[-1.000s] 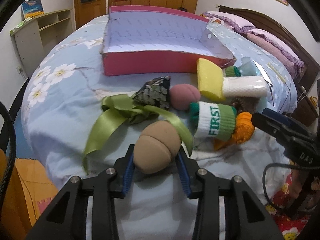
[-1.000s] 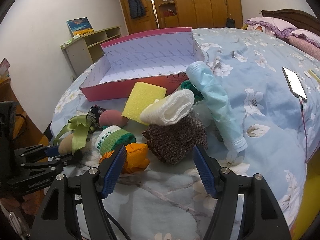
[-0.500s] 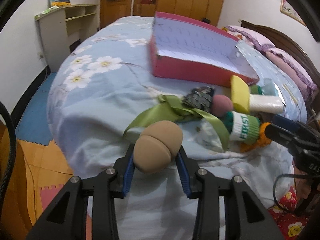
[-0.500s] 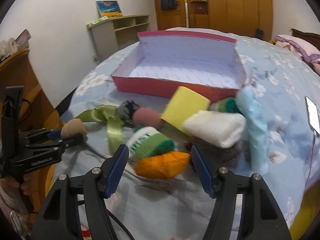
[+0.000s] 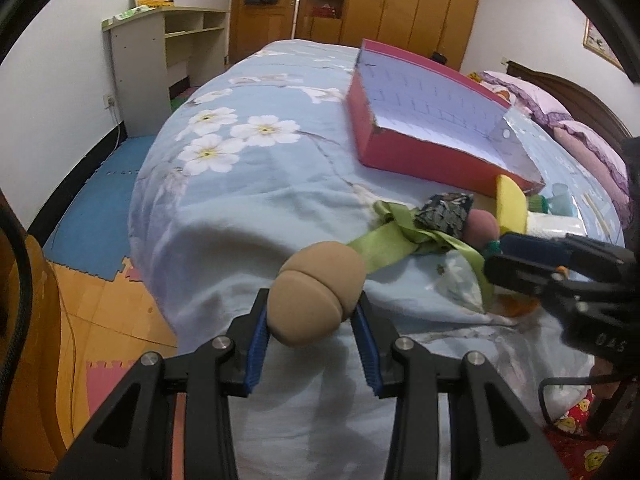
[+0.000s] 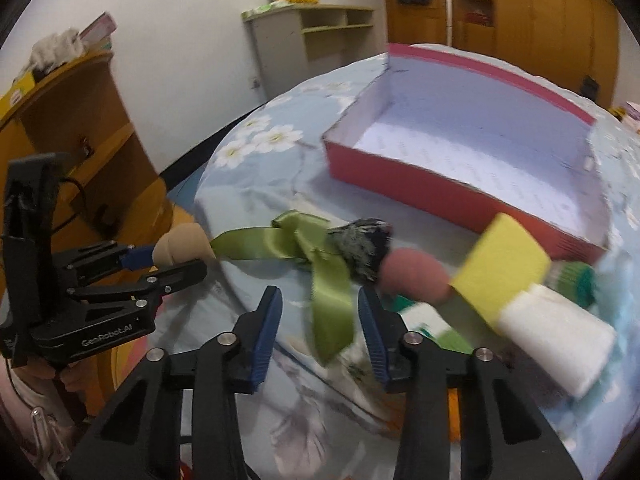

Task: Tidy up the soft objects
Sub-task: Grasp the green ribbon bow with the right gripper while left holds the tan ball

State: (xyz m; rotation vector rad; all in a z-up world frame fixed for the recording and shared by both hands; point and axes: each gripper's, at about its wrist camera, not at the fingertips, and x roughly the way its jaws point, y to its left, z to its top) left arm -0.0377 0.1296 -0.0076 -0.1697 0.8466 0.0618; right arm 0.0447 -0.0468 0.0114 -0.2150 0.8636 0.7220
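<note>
My left tool (image 5: 310, 322) grips the tan puff (image 5: 316, 294) between its blue pads, above the near edge of the bed (image 5: 248, 184). The puff is a rounded foam piece with a groove across it; its long axis runs out from the pads, away from me and a little to the right, with the far lobe toward the ribbon (image 5: 394, 236).

My right tool (image 6: 318, 330) is closing, its pads not yet pressing on anything. A tail of the green ribbon (image 6: 328, 292) lies on the bed between them. From that view the left tool (image 6: 176, 264) sits well off to the left with the puff (image 6: 182, 249) at its tip.

The ribbon is knotted at a dark patterned pouch (image 6: 366, 244). Just right of the pouch lies a pink puff (image 6: 414, 276), then a yellow sponge (image 6: 502, 268) tilted on its edge, resting on a white roll (image 6: 556, 330). A green-and-white sock (image 6: 434, 326) shows below the pink puff, partly hidden and blurred.

Behind this heap lies the pink box (image 6: 444, 196), open-topped, its white inside bare, its long side running along the heap. In the left view the right tool (image 5: 560, 264) crosses in front of the heap and hides the sock and most of the roll.
</note>
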